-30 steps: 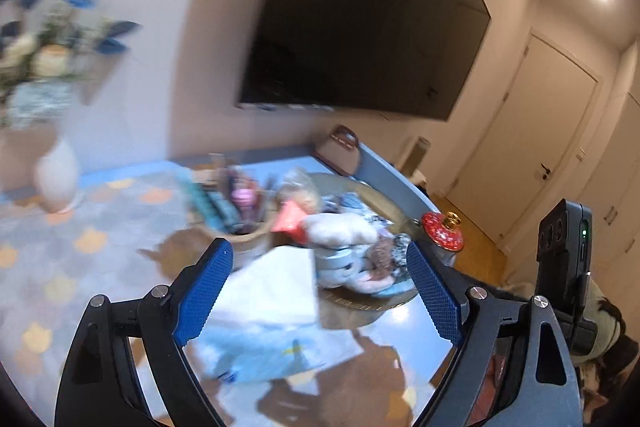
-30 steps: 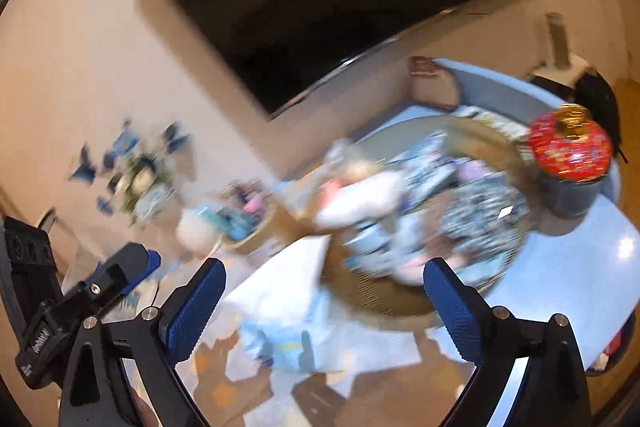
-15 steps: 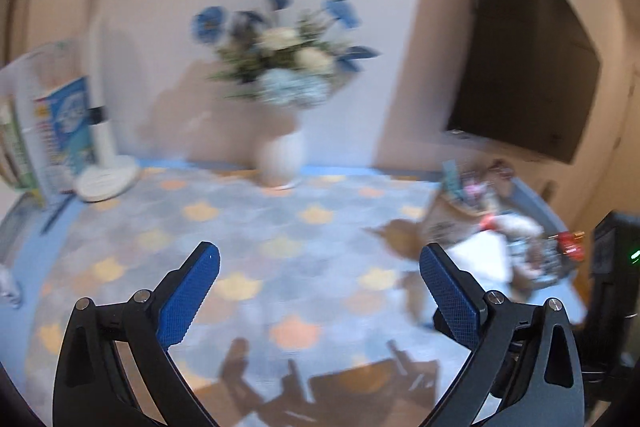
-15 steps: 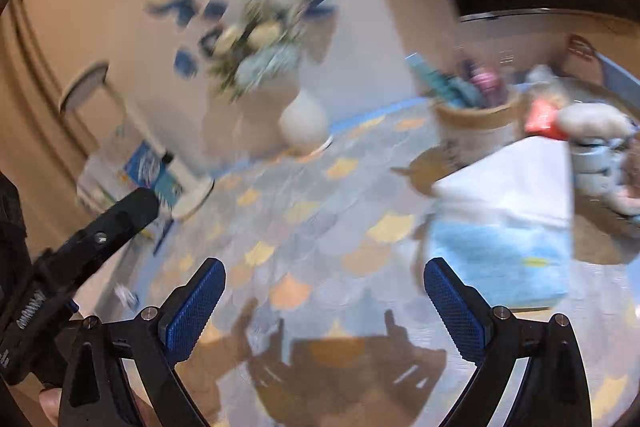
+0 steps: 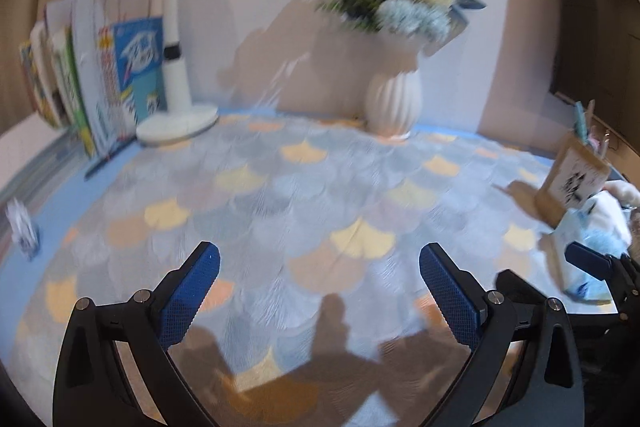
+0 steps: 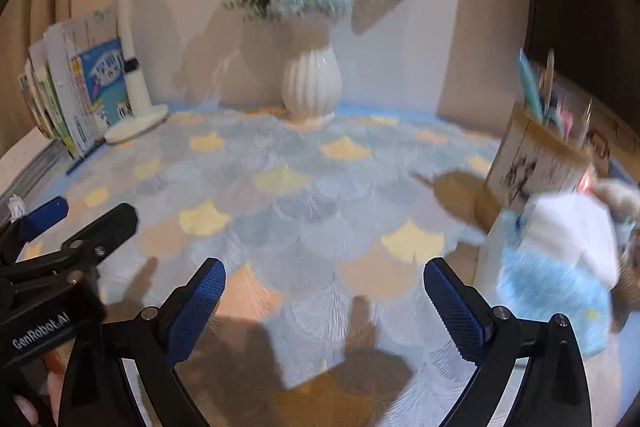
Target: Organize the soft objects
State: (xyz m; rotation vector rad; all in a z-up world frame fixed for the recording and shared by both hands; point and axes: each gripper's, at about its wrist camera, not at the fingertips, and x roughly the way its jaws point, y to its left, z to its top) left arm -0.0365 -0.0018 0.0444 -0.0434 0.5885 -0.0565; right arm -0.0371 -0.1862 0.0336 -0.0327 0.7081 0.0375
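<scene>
Both views swung left since earlier frames: tray with plush toys gone from centre, now vase and lamp fill middle. Left gripper (image 5: pixel 320 291) wide open, holds nothing, hovers over scalloped tablecloth (image 5: pixel 312 195). Right gripper (image 6: pixel 324 303) also wide open, empty, above same cloth. Folded white and blue towel (image 6: pixel 560 259) lies at right, just beside wooden pen holder (image 6: pixel 536 159); plush toy (image 6: pixel 616 195) behind it, blurred. White ribbed vase (image 6: pixel 312 83) with blue flowers stands near wall. Desk lamp (image 5: pixel 176 67) and books (image 5: pixel 100 67) at left.
</scene>
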